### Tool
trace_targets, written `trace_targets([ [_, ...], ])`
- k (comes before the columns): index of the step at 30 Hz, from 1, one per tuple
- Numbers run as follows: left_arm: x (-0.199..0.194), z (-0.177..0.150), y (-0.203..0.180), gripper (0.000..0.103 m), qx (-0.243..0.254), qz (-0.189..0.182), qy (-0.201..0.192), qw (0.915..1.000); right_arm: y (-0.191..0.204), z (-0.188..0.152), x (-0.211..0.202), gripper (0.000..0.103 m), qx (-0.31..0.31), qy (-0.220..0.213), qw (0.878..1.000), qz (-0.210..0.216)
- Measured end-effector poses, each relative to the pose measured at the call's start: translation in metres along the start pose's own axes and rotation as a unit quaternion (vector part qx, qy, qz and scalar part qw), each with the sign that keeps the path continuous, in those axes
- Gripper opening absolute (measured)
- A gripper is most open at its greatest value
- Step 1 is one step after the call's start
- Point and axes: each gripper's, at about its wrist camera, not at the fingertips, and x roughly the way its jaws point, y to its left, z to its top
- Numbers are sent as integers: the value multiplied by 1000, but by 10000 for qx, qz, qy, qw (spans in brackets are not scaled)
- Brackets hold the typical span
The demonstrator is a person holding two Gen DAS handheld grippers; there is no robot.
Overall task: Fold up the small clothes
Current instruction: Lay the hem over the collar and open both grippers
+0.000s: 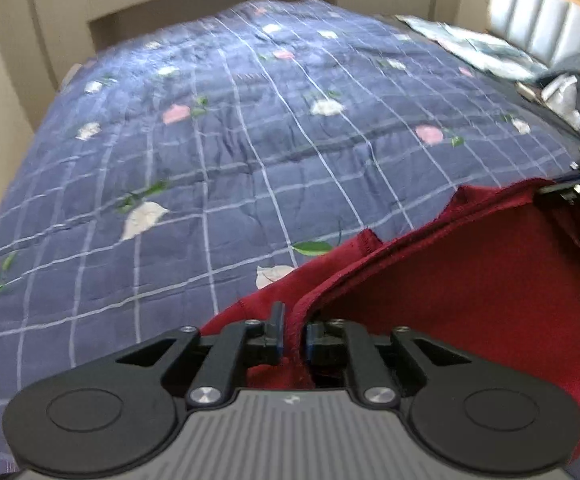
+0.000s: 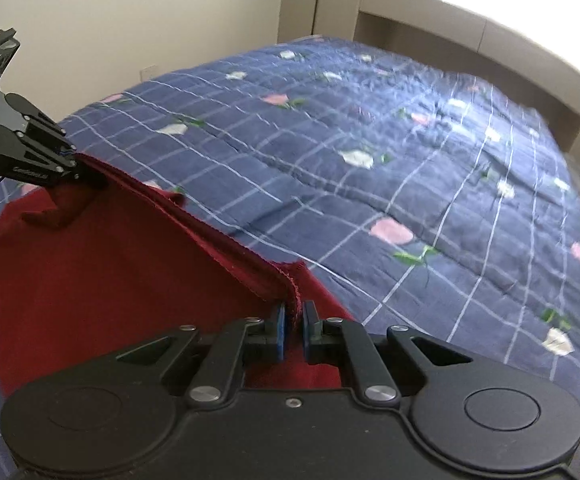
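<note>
A dark red garment (image 1: 470,280) hangs stretched between my two grippers above the bed. My left gripper (image 1: 294,330) is shut on one corner of its hemmed edge. My right gripper (image 2: 294,320) is shut on the other corner of the garment (image 2: 109,264). In the left wrist view the right gripper (image 1: 566,190) shows at the far right, pinching the cloth. In the right wrist view the left gripper (image 2: 71,166) shows at the far left, pinching the cloth. The top edge runs taut between them and the rest hangs down.
A blue checked quilt (image 1: 249,140) with pink and white flowers covers the bed (image 2: 410,160). Folded clothes and dark items (image 1: 530,68) lie near the padded headboard (image 1: 550,16). Beige walls and a window ledge stand beyond the bed.
</note>
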Motion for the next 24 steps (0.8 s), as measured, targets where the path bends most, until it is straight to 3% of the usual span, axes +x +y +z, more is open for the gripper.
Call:
trace_targets([
  [2, 10, 3, 9, 43, 35, -2, 131, 9999, -8, -4, 13, 19, 98, 65, 9999, 31],
  [4, 15, 7, 19, 57, -14, -69, 196, 9998, -16, -8, 24, 28, 227, 110, 9997, 7],
  [10, 18, 16, 52, 91, -22, -393, 339, 9987, -47, -23, 40, 32, 794, 30, 9967, -148],
  [15, 21, 24, 65, 100, 136, -435, 506, 9977, -61, -31, 42, 35, 1046, -58, 9938, -366],
  [19, 22, 27, 73, 102, -37, -737, 810, 9940, -58, -32, 36, 38, 895, -211, 9941, -577],
  [24, 10, 30, 83, 102, -369, -970, 513, 9933, -56, -32, 30, 39, 747, -300, 9924, -930],
])
